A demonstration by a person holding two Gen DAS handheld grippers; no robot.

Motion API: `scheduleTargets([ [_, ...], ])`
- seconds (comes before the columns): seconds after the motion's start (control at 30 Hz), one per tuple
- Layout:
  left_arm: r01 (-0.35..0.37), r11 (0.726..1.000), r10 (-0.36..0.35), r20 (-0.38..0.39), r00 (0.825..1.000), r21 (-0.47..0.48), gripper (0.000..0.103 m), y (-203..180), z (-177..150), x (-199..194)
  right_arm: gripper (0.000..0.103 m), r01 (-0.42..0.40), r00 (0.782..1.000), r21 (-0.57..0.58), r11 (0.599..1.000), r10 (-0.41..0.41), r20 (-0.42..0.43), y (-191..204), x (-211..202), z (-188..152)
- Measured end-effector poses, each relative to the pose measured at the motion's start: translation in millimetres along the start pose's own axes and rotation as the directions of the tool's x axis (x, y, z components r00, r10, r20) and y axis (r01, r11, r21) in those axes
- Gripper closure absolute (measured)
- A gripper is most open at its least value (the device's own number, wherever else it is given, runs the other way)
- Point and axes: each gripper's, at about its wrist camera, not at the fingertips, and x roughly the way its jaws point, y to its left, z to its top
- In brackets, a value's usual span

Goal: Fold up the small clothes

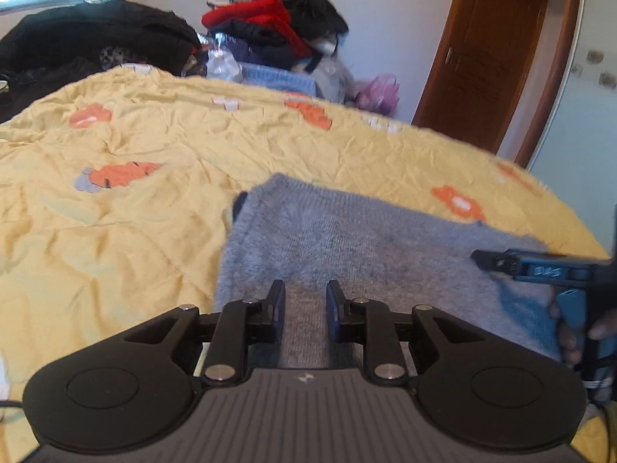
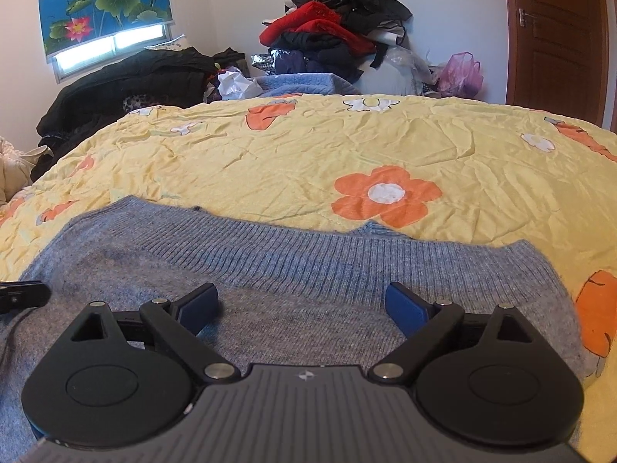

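The left gripper has its jaws a little way apart, with a narrow gap and nothing pinched between them. It hangs over the near part of a grey-blue knitted sweater. The right gripper has its jaws spread wide, and they hold nothing too. It sits just above the same sweater, close to the ribbed band along the far edge. In the left wrist view the right gripper pokes in from the right side, low over the sweater.

The sweater lies flat on a bed with a yellow bedspread. The bedspread is wrinkled and has orange and white flowers on it. Past the bed there is a big pile of clothes, black and red. A pink plastic bag sits near it. A brown door is at the right, and a flower picture hangs on the left wall.
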Motion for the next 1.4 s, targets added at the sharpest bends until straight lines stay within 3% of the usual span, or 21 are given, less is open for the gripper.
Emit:
scheduleTargets([
  [0.07,-0.003,0.997,0.006,0.038,0.999,-0.077,0.074,16.8,-7.9,-24.6,0.009,-0.001,1.0,0.004,1.0,0.001,0.003,-0.8,-0.6,-0.2],
  [0.1,-0.017,0.991,0.022,0.039,0.999,-0.136,0.067,27.9,-12.9,-35.2,0.009,-0.001,1.0,0.006,1.0,0.001,0.005,-1.0,-1.0,-0.2],
  [0.13,-0.024,0.978,0.032,0.033,0.999,-0.205,0.061,39.9,-19.7,-45.2,0.009,-0.001,1.0,0.006,1.0,0.001,0.005,-1.3,-1.0,-0.3],
  [0.2,-0.014,0.943,0.021,0.019,1.0,-0.332,0.06,61.0,-34.9,-63.8,0.009,0.0,1.0,0.006,1.0,0.0,0.006,-1.5,-1.0,-0.4],
  [0.3,0.023,0.893,-0.037,-0.024,0.999,-0.449,0.053,78.8,-53.1,-78.8,0.009,-0.001,1.0,0.008,1.0,0.001,0.01,-1.7,-1.7,-0.7],
  [0.37,0.11,0.834,-0.152,-0.033,0.988,-0.541,0.048,87.8,-64.3,-77.3,0.009,-0.001,1.0,0.008,1.0,0.001,0.01,-1.9,-1.9,-0.7],
  [0.43,0.213,0.727,-0.282,0.0,0.96,-0.653,0.04,97.4,-71.9,-68.1,0.009,-0.001,1.0,0.008,1.0,0.001,0.01,-2.0,-2.0,-0.7],
  [0.47,0.245,0.687,-0.317,0.021,0.948,-0.684,0.04,99.3,-73.4,-63.3,0.009,-0.001,1.0,0.008,1.0,0.001,0.01,-1.9,-2.0,-0.8],
  [0.53,0.244,0.663,-0.321,0.027,0.947,-0.707,0.04,95.7,-69.8,-55.7,0.009,0.001,1.0,0.008,1.0,-0.001,0.011,-2.0,-2.3,-0.8],
  [0.6,0.21,0.686,-0.288,0.005,0.958,-0.696,0.041,87.3,-63.4,-49.6,0.009,0.003,1.0,0.009,1.0,-0.003,0.011,-2.1,-2.5,-0.7],
  [0.67,0.142,0.733,-0.217,-0.032,0.976,-0.665,0.055,78.0,-57.4,-46.1,0.009,0.006,1.0,0.01,1.0,-0.006,0.013,-2.3,-3.1,-0.6],
  [0.7,0.1,0.761,-0.175,-0.055,0.983,-0.641,0.076,73.7,-54.7,-44.2,0.009,0.006,1.0,0.012,1.0,-0.006,0.014,-2.5,-3.4,-0.5],
  [0.73,0.054,0.788,-0.13,-0.08,0.988,-0.614,0.089,69.1,-53.2,-42.2,0.009,0.005,1.0,0.014,1.0,-0.006,0.014,-2.8,-3.5,-0.4],
  [0.83,-0.012,0.838,-0.037,-0.079,0.996,-0.545,0.094,54.8,-51.3,-45.3,0.009,0.005,1.0,0.015,1.0,-0.005,0.014,-2.6,-3.7,-0.3],
  [0.93,-0.043,0.921,0.037,-0.022,0.999,-0.388,0.095,24.4,-43.8,-56.3,0.009,0.004,1.0,0.017,1.0,-0.004,0.012,-2.6,-3.5,-0.1],
  [1.07,-0.017,0.992,0.021,0.033,0.999,-0.121,0.095,-29.1,-36.9,-60.8,0.009,0.049,0.998,0.021,0.999,-0.049,-0.031,7.3,-3.6,12.3],
  [1.13,-0.006,1.0,0.006,0.047,0.999,0.01,0.095,-52.9,-41.9,-58.2,0.008,-0.027,0.997,0.054,0.998,0.031,-0.075,20.8,-4.3,29.9],
  [1.2,-0.001,0.998,-0.002,0.037,0.999,0.066,0.095,-64.8,-48.2,-50.6,0.008,-0.19,0.97,0.114,0.975,0.204,-0.131,40.5,-0.5,50.0],
  [1.3,0.012,0.998,-0.012,0.009,1.0,0.06,0.095,-63.0,-55.3,-41.3,0.009,-0.381,0.869,0.205,0.902,0.425,-0.254,78.0,22.5,73.6],
  [1.33,0.016,0.998,-0.016,0.006,1.0,0.055,0.095,-60.7,-56.1,-40.9,0.011,-0.409,0.842,0.215,0.887,0.458,-0.287,90.9,31.9,78.1],
  [1.4,0.024,0.998,-0.025,0.012,1.0,0.058,0.095,-57.1,-57.4,-43.7,0.017,-0.412,0.821,0.189,0.891,0.453,-0.347,117.3,50.3,83.0],
])
